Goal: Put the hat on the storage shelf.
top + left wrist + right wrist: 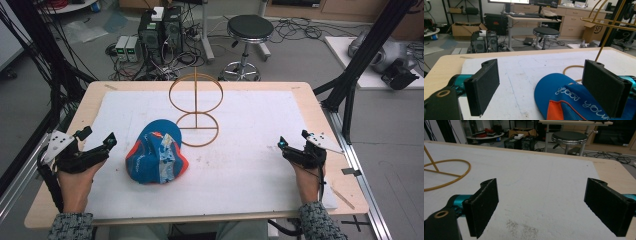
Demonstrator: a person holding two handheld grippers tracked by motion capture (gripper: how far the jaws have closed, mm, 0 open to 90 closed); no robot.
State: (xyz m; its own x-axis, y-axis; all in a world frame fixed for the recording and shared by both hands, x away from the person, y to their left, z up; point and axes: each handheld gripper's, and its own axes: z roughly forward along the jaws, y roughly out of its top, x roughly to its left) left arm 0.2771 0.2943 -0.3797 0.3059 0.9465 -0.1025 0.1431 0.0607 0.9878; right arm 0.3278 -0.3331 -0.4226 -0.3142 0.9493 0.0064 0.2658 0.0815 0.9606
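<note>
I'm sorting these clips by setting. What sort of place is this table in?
Most likely a lab or workshop. Black desktop computer towers stand on the grey floor amid tangled cables, with a round black stool behind the wooden table and office desks with a monitor beyond.

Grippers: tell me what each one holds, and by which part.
Nothing is held. Left gripper and right gripper stand open, apart from the blue and orange fabric cap.

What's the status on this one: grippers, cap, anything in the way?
Left gripper open, beside cap. Right gripper open, far side, nothing between jaws. Blue cap flat on mat. Wire stand just behind cap.
</note>
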